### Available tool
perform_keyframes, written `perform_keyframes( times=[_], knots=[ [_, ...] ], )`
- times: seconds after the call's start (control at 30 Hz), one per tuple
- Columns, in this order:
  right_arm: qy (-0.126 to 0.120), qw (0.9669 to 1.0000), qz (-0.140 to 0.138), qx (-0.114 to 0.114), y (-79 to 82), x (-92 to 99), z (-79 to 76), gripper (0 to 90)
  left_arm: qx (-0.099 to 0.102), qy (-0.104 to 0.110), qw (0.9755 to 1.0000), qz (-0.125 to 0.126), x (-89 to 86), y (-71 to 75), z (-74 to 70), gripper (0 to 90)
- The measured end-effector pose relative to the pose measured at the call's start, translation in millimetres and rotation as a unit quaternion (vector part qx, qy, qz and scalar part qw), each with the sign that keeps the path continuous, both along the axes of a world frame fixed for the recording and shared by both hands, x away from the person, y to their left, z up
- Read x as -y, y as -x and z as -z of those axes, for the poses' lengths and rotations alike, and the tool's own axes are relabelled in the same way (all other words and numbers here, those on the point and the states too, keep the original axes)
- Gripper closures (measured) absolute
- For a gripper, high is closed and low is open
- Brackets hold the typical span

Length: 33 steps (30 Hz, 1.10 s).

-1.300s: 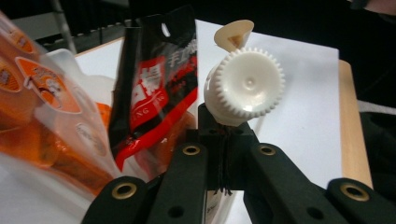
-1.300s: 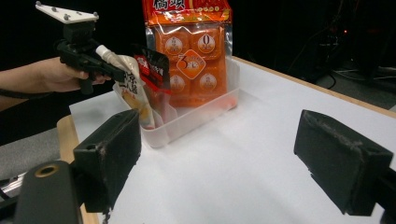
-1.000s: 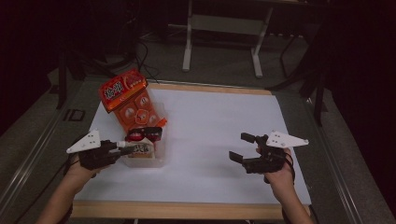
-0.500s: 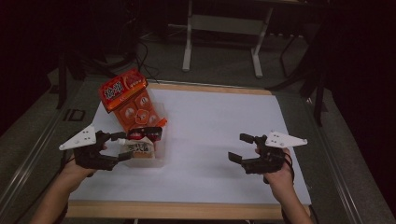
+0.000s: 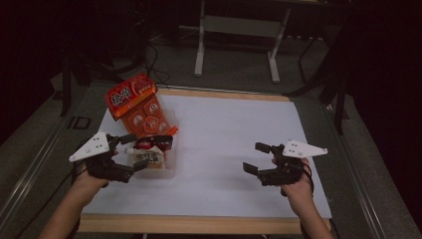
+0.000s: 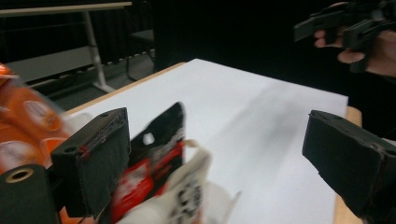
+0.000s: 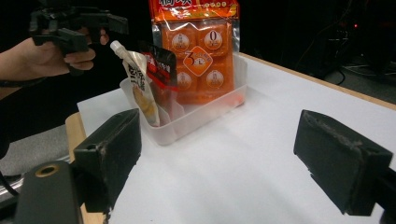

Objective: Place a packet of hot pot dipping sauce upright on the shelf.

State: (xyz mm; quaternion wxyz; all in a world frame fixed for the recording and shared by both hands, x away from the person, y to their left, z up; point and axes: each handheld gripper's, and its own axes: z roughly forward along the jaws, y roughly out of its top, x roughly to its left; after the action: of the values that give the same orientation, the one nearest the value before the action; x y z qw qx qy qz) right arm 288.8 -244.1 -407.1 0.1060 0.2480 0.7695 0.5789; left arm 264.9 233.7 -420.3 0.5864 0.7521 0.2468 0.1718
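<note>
Standing upright in clear bin [image 5: 169, 172] at nine o'clock of table [image 5: 239, 139], spouted white pouch [image 5: 148, 160] probably soft and light, best pinched near the stiff spout; left gripper [image 5: 133, 153] just opened wide, empty; right gripper [image 5: 258, 158] open, empty.

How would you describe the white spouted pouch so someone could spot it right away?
On the white table, a clear plastic bin sits near the left gripper. Three packets stand in it; the white pouch is nearest that gripper, and unlike the orange bag and black-red packet, it has a spout.
</note>
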Motion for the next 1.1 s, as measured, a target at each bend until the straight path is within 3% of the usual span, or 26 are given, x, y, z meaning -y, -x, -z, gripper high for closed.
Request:
perform_keyframes(
  times=[0.07, 0.1, 0.47, 0.73, 1.1],
  knots=[
    [0.001, 1.0000, 0.000, 0.000, 0.3, -0.1, -0.1, 14.9, 0.000, 0.000, 1.0000, 0.000, 0.0, 0.0, 0.0, 8.2],
    [0.000, 1.0000, -0.001, 0.000, 0.5, -0.1, -0.1, 15.0, -0.002, -0.006, 0.9999, 0.008, 10.9, 4.4, -1.7, 7.5],
    [0.001, 1.0000, -0.002, -0.002, 2.7, -0.3, 0.7, 15.0, 0.005, 0.007, 0.9994, 0.035, 34.0, 15.4, -10.8, 6.6],
    [0.006, 0.9999, -0.008, -0.007, 4.5, -1.5, 7.2, 14.9, 0.005, 0.010, 0.9974, 0.071, 59.8, 28.4, -5.1, 6.7],
    [0.009, 0.9998, -0.006, -0.014, 6.4, 0.7, 14.3, 14.9, 0.002, -0.001, 0.9961, 0.088, 78.5, 38.8, 9.2, 6.8]
  ],
)
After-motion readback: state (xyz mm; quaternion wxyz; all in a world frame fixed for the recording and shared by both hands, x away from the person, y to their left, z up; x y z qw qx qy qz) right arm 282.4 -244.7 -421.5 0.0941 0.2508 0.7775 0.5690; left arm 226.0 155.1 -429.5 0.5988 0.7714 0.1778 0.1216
